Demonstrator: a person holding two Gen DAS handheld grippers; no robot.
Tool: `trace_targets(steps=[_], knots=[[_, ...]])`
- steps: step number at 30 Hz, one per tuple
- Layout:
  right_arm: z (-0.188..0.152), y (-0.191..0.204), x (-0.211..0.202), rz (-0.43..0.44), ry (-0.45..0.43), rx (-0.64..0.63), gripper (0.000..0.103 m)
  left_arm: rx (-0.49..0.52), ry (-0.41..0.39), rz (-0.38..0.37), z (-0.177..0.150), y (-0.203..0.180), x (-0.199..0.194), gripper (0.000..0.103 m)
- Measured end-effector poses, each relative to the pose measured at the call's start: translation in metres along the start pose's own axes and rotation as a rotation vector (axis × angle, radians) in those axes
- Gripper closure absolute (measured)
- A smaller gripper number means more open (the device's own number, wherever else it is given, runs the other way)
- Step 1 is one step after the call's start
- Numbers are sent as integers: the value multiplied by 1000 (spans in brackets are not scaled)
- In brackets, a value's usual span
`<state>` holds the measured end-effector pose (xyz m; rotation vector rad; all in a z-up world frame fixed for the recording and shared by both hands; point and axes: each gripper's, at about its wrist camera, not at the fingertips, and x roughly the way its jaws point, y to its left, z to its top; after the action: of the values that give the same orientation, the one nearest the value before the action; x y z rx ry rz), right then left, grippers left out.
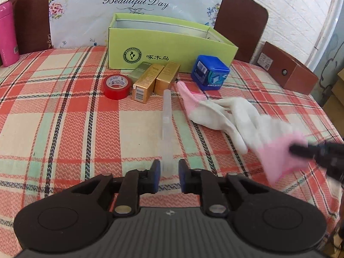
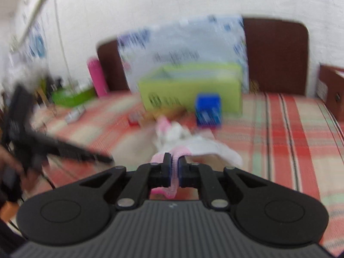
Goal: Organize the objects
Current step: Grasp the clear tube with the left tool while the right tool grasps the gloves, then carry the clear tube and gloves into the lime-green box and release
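My left gripper (image 1: 168, 166) is shut on the near end of a clear plastic tube (image 1: 167, 124) that points away across the plaid cloth (image 1: 64, 118). My right gripper (image 2: 174, 161) is shut on the pink cuff of a white glove (image 2: 206, 148); in the left wrist view it comes in blurred from the right (image 1: 294, 149), with the glove (image 1: 275, 148) lifted. A second pink-cuffed glove (image 1: 204, 109) lies flat. Behind stand a red tape roll (image 1: 117, 86), gold boxes (image 1: 146, 83) and a blue box (image 1: 209, 73), in front of the open green box (image 1: 172, 45).
A pink bottle (image 1: 7, 34) stands at the far left. A brown box (image 1: 288, 71) sits at the right edge. A floral plastic sheet (image 1: 133, 4) leans on the brown headboard (image 1: 240, 21) behind the green box. The right wrist view is motion-blurred.
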<state>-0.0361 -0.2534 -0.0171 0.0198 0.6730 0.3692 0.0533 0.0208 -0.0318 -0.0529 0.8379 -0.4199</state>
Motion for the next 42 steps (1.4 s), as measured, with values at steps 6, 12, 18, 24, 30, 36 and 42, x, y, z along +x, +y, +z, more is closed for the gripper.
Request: trace_targets(steps=[6, 12, 18, 24, 30, 36, 42], knots=[[-13, -11, -4, -77, -37, 76, 35, -26, -7, 41, 9, 1, 18, 43], [0, 20, 9, -136, -93, -110, 27, -36, -15, 82, 22, 3, 33, 43], [-8, 31, 35, -166, -51, -205, 19, -21, -15, 85, 27, 2, 40, 31], [-14, 18, 43, -144, 1, -151, 40, 45, -27, 130, 28, -5, 49, 29], [-16, 20, 43, -99, 47, -161, 87, 46, -19, 104, 27, -4, 43, 53], [-9, 19, 21, -90, -20, -128, 86, 43, -24, 119, 26, -4, 45, 45], [-14, 16, 30, -58, 24, -111, 95, 36, -6, 73, 26, -7, 41, 75]])
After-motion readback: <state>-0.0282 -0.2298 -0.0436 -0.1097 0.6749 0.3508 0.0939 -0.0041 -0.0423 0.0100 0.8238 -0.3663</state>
